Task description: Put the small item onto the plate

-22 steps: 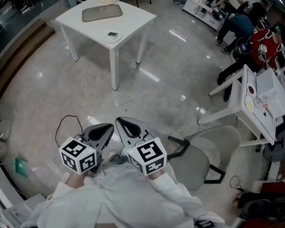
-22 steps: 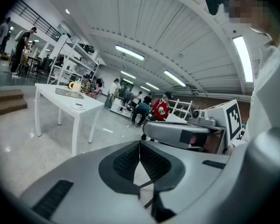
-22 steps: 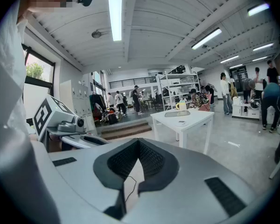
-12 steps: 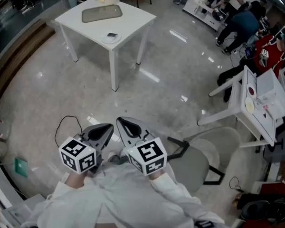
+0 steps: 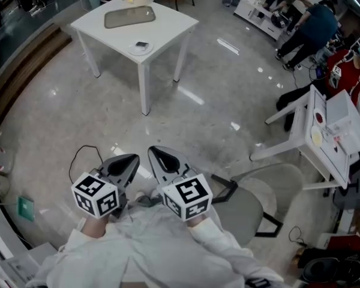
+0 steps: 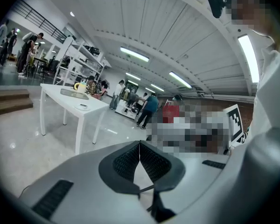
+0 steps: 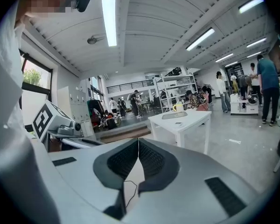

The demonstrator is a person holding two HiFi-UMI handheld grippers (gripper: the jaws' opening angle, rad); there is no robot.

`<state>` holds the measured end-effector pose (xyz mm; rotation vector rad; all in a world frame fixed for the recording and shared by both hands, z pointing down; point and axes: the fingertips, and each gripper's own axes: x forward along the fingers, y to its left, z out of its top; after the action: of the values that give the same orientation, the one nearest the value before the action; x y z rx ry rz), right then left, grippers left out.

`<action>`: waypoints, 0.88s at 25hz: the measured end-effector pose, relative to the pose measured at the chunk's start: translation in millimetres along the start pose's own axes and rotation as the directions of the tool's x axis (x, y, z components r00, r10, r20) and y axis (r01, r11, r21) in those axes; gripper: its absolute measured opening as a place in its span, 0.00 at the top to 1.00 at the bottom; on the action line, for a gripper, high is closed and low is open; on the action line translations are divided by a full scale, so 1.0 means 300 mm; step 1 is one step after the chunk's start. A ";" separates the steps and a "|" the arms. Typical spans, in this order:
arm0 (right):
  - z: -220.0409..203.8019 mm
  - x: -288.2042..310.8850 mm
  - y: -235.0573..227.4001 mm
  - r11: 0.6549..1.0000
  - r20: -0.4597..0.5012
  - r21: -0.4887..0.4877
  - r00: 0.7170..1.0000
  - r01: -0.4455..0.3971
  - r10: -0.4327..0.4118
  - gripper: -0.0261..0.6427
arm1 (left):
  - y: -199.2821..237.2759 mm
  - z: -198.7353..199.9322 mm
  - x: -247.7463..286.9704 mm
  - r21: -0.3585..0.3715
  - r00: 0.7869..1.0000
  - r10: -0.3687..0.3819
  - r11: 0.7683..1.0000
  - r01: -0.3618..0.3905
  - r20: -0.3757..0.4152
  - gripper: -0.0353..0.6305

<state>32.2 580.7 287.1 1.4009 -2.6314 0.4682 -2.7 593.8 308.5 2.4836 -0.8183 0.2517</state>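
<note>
Left tool, right tool closed — plate well apart.

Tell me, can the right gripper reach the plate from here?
Probably not yet: the right gripper is held close to the person, and open floor separates it from the plate on the white table. Nothing blocks the walk.

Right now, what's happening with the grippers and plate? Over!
Left gripper and right gripper shut, empty. Small dark item looks already on the plate, far white table. Nothing seen in the way.
</note>
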 end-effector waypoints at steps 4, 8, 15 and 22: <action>-0.013 -0.008 -0.034 1.000 -0.009 0.006 1.000 -0.013 0.013 0.94 | 0.005 -0.015 0.021 0.015 0.999 0.050 0.999 -0.050 -0.001 0.93; -0.035 -0.017 -0.066 1.000 -0.028 0.012 1.000 -0.014 0.014 0.94 | 0.002 -0.045 0.043 -0.006 0.997 0.071 0.997 -0.071 -0.006 0.93; -0.072 0.016 -0.106 1.000 -0.070 0.012 0.997 -0.025 0.026 0.94 | 0.034 -0.053 0.106 -0.031 0.997 0.077 0.997 -0.078 -0.027 0.93; -0.063 0.098 -0.211 0.999 -0.079 0.048 0.997 -0.006 0.009 0.94 | 0.127 -0.010 0.193 0.026 0.993 0.105 0.994 -0.103 -0.062 0.93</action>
<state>67.2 530.7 325.7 1.3571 -2.5801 0.5794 20.9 539.8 345.4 2.4441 -0.9245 0.3766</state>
